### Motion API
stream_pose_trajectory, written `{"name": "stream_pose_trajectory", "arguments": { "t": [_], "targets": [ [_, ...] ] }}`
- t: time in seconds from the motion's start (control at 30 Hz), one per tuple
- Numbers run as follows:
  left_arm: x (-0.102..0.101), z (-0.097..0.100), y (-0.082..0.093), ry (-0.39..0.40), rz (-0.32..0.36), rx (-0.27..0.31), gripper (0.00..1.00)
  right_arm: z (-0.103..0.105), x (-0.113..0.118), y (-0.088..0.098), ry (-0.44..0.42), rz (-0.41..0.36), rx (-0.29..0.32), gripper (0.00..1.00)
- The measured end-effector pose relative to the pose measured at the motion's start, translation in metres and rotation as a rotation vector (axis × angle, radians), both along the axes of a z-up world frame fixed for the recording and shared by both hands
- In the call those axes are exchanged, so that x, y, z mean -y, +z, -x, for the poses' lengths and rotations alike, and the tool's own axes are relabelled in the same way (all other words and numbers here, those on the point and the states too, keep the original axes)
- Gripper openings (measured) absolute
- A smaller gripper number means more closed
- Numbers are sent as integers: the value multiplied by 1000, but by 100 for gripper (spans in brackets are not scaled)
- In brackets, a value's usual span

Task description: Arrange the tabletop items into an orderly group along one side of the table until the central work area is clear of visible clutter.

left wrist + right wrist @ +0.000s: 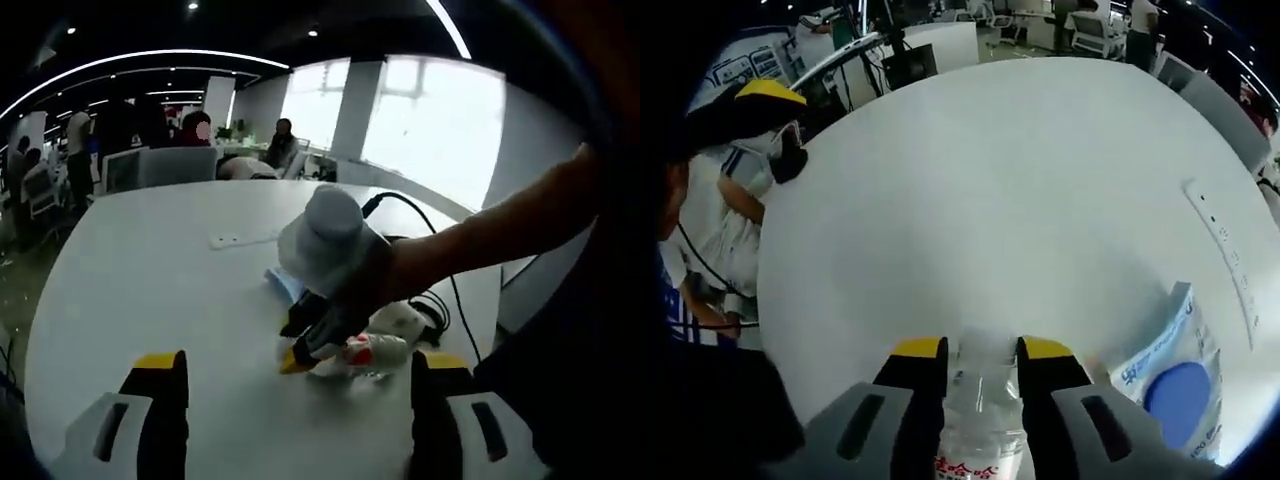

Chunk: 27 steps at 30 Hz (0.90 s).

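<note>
Because the clutter is to be gathered along one side, a clear plastic bottle (978, 420) is held clamped low in the right gripper view by the right tool (980, 362) over the white bench (1020, 200), while the left tool (298, 372) is held wide, apart from it.

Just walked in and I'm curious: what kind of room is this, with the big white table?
Most likely an open-plan office or lab. Beyond the round white table there are desks with office chairs, people seated at them, large bright windows and strip ceiling lights. A power strip lies on the table.
</note>
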State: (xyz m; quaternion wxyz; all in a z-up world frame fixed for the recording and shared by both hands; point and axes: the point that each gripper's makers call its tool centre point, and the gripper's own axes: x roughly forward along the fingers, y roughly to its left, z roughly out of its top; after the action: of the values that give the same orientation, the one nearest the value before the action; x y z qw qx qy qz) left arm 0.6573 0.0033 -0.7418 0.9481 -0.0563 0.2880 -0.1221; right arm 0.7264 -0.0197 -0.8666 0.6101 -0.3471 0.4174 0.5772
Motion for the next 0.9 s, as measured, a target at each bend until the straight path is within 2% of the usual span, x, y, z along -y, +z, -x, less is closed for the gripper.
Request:
{"name": "stream_pose_trajectory", "arguments": {
  "t": [0.27, 0.47, 0.77, 0.9],
  "targets": [
    [-3, -1, -1, 9, 10, 4, 91, -3, -2, -9, -32, 3, -18, 21],
    [-3, -3, 0, 10, 5, 10, 91, 0, -2, -6, -62, 2, -40, 19],
    [-2, 0, 0, 3, 0, 7, 91, -2, -2, -1, -66, -22, -30, 18],
    [1, 2, 1, -4, -7, 4, 91, 0, 2, 7, -66, -42, -28, 18]
  ]
}}
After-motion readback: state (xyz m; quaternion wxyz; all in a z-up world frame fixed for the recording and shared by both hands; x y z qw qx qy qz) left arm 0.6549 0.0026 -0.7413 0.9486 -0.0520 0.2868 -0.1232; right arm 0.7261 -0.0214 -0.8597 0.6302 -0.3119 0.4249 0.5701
